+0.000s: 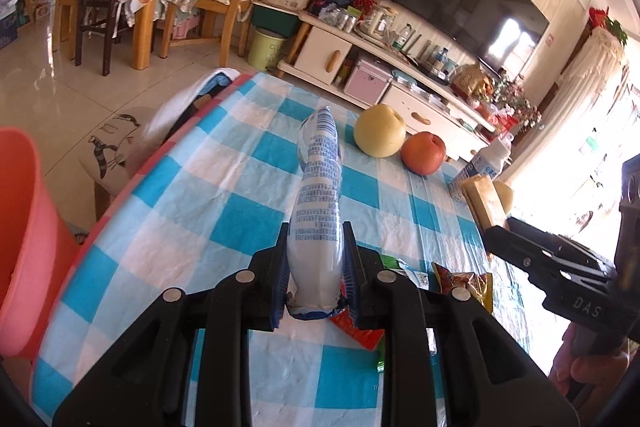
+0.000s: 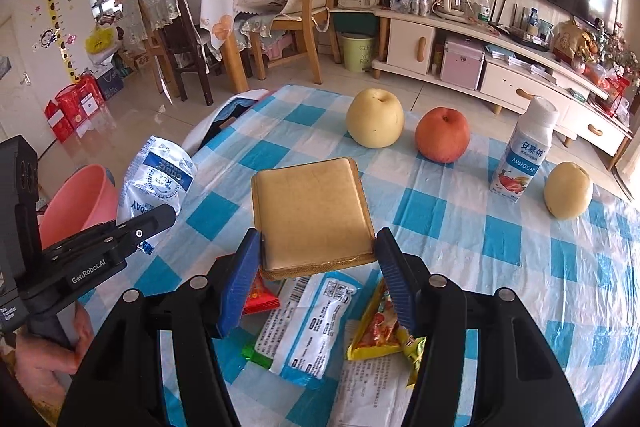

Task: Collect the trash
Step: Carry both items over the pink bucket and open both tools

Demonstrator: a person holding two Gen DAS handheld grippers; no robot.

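Left wrist view cuts off the pink basin at the frame edge.

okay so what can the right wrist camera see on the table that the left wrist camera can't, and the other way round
Only the right wrist view shows the blue and white wrapper lying flat under its gripper, and the yogurt bottle's strawberry label face on. Only the left wrist view shows the small print along the white pouch clamped in the left gripper. Both show the yellow pear, the red apple, the pink bin, and the gold flat box held in the right gripper.
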